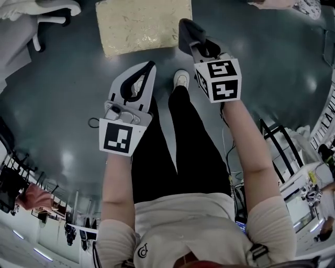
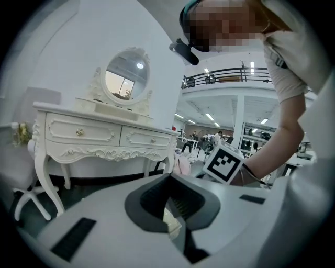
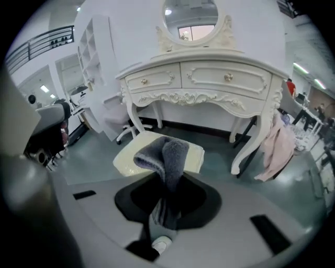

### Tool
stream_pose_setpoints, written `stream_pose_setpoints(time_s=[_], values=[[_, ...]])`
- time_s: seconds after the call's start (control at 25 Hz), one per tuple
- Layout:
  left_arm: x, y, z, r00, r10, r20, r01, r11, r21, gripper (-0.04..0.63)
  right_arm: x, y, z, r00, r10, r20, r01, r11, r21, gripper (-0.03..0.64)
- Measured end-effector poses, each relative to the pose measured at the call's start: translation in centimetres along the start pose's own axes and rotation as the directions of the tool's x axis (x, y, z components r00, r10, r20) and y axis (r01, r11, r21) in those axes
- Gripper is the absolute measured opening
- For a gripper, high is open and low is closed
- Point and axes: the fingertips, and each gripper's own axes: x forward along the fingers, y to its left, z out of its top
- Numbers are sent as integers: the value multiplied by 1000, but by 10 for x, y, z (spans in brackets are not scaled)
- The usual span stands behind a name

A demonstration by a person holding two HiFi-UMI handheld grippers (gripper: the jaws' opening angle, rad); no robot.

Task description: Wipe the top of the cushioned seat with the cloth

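Observation:
The cream cushioned seat lies on the floor ahead of me, in the top middle of the head view. My right gripper hangs in the air near its right corner, shut on a grey cloth. The cloth's folded end sticks up beyond the jaws, and in the right gripper view the cushioned seat shows just behind it. My left gripper is lower and to the left, short of the seat. Its jaws stand together with nothing between them.
A white carved dressing table with an oval mirror stands behind the seat. A pink garment hangs at its right leg. A white swivel chair is at its left. My legs and a white shoe are between the grippers.

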Motion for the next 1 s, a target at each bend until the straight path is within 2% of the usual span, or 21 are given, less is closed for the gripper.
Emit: stream_pose_setpoints(time_s=[0.12,0.32,0.44,0.52,0.6,0.84,1.0], values=[[-25,18,27,1000,16,26,-16,1000,22,14,-22,13,20,998,-21,63,20,1000,14,80],[-63,41,79,997,29,75,-38,993,113,14,-62,42,65,985,-33,171,29,999,26,78],[-82,42,105,997,41,69,-51,987,153,14,-93,57,89,979,-43,201,39,999,24,80],[-90,45,125,997,49,55,-57,986,154,14,-113,65,106,974,-51,221,47,999,23,80],[-95,49,154,996,40,81,-52,987,153,14,-132,69,132,963,-58,265,56,998,14,80],[-119,44,239,985,31,170,-78,959,274,14,-202,75,198,921,-76,383,83,997,-1,80],[-136,34,282,978,43,205,-95,962,254,14,-254,79,234,881,-82,466,105,994,-24,80]])
